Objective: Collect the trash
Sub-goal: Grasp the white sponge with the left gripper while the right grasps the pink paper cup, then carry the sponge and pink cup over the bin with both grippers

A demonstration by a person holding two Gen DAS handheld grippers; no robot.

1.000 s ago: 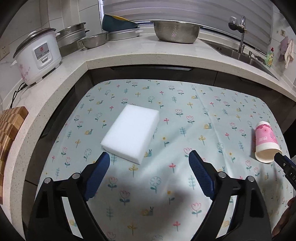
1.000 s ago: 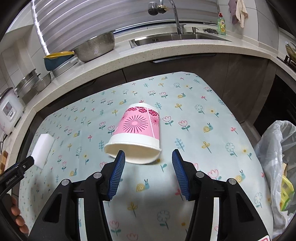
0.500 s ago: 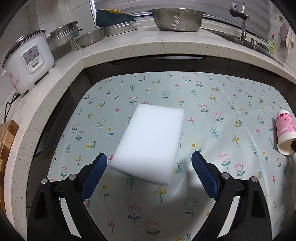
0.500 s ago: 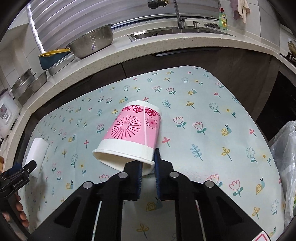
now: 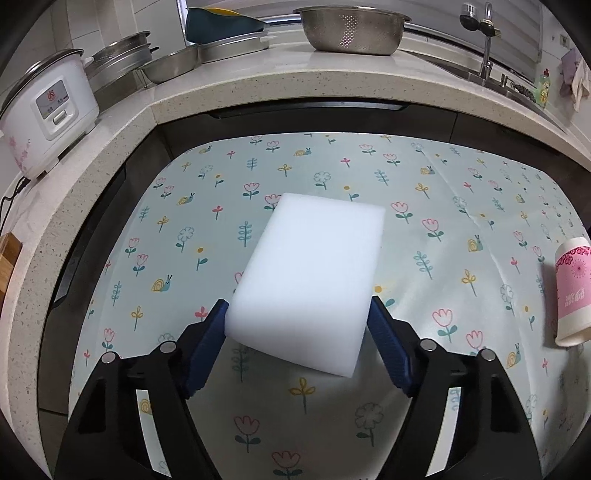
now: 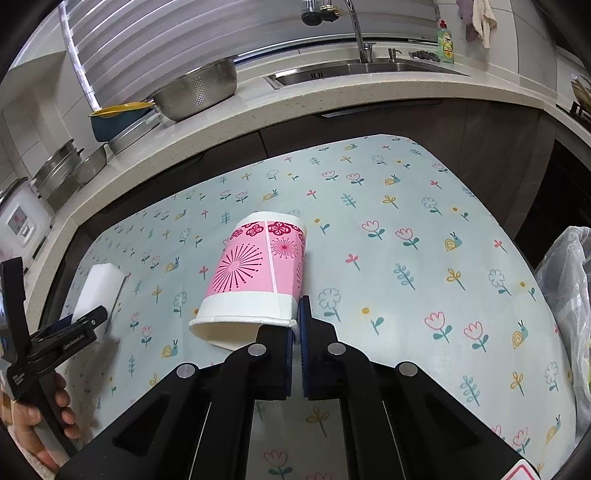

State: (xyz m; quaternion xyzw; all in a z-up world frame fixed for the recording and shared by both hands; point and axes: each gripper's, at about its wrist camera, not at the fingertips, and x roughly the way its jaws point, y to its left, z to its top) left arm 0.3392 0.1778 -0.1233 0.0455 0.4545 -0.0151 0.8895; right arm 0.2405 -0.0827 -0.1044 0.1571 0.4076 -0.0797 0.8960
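Note:
A white sponge block (image 5: 314, 266) lies on the flowered tablecloth (image 5: 443, 206). My left gripper (image 5: 297, 303) straddles its near end, jaws closing, with both blue pads touching its long sides. A pink paper cup (image 6: 255, 269) lies on its side, mouth towards me. My right gripper (image 6: 295, 321) is shut on the right part of its white rim, the cup wall pinched between the pads. From the left wrist view the cup (image 5: 574, 291) shows at the far right. From the right wrist view the sponge (image 6: 98, 288) and a hand (image 6: 37, 424) holding the left gripper show at the left.
A clear plastic trash bag (image 6: 565, 295) hangs beside the table's right edge. A stone counter wraps the far side, carrying a rice cooker (image 5: 48, 114), steel pans, a steel colander (image 5: 354, 29) and a sink (image 6: 351, 70) with a tap.
My left gripper came forward and down to the sponge and its jaws narrowed onto the sides. My right gripper went from open around the cup's rim to shut on it.

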